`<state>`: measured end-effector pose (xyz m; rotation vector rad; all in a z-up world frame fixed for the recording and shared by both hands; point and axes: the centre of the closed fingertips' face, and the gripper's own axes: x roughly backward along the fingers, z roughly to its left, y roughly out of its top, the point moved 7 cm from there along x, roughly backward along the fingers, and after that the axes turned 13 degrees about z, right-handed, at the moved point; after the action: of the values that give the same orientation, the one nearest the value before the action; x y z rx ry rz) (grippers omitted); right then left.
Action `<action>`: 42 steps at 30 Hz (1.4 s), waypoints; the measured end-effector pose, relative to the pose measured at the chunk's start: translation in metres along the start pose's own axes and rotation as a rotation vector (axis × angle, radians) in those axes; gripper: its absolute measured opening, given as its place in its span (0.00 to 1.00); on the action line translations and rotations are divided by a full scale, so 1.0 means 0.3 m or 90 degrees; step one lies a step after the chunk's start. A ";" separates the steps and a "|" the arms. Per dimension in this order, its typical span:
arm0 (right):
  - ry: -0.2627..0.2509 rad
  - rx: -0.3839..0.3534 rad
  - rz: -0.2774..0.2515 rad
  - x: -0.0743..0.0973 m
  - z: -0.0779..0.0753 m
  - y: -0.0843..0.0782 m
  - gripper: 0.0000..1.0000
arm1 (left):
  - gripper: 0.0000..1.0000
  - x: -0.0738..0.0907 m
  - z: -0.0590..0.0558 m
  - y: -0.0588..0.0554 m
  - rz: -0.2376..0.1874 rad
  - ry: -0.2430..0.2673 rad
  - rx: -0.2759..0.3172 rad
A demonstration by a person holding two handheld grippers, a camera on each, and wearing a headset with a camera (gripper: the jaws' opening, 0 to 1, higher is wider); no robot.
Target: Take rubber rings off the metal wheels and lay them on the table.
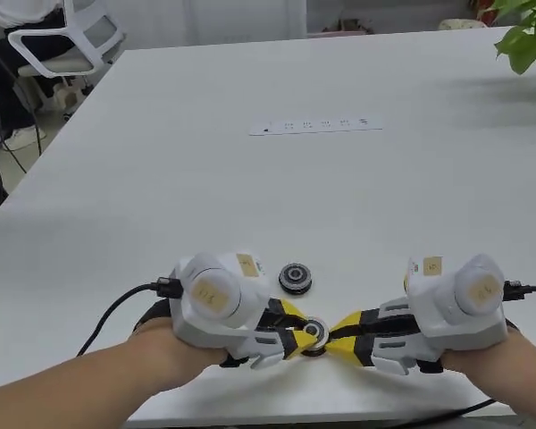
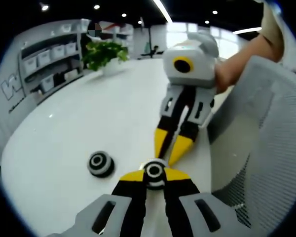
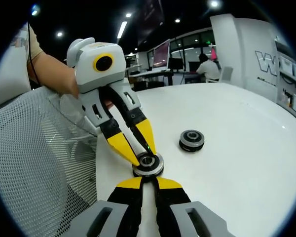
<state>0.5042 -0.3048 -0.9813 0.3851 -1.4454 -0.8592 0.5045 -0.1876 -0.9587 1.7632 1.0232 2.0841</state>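
A metal wheel [image 1: 313, 332] with a dark rubber ring is held just above the white table [image 1: 250, 179] near its front edge. My left gripper [image 1: 299, 338] is shut on it; in the left gripper view the wheel [image 2: 154, 172] sits between the yellow tips of my left gripper [image 2: 154, 176]. My right gripper [image 1: 332, 332] comes in from the opposite side. Its jaws [image 3: 148, 183] are nearly together, pinching the rim of the wheel [image 3: 148, 165], where the rubber ring runs. A second wheel [image 1: 296, 277] with its ring on lies flat on the table just behind them.
The front table edge is right under the grippers. A recessed socket strip [image 1: 314, 125] lies mid-table. A white office chair [image 1: 67, 45] stands at the far left and a green plant [image 1: 527, 36] at the far right. A mesh chair back [image 3: 39, 163] is behind my hands.
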 end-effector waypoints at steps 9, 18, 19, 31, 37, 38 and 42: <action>0.007 -0.051 -0.011 0.008 -0.006 -0.012 0.00 | 0.13 0.000 0.000 0.000 0.002 0.004 -0.007; 0.039 -0.174 -0.042 0.015 -0.009 -0.021 0.00 | 0.13 -0.001 -0.001 0.000 0.002 0.003 -0.006; 0.044 -0.189 -0.046 0.016 -0.009 -0.022 0.00 | 0.13 -0.001 -0.001 0.000 0.002 0.003 -0.007; 0.088 -0.361 -0.106 0.025 -0.028 -0.024 0.00 | 0.12 -0.001 -0.006 0.001 0.002 0.006 -0.005; 0.095 -0.373 -0.127 0.030 -0.022 -0.018 0.00 | 0.12 -0.003 -0.006 0.004 0.005 0.011 -0.005; 0.092 -0.368 -0.126 0.031 -0.025 -0.017 0.00 | 0.12 -0.003 -0.006 0.005 0.005 0.012 -0.004; 0.094 -0.366 -0.128 0.031 -0.024 -0.014 0.00 | 0.12 -0.003 -0.007 0.006 0.007 0.015 -0.002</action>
<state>0.5090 -0.3161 -0.9787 0.1523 -0.9777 -1.3301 0.5032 -0.1902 -0.9583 1.7508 1.0175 2.1161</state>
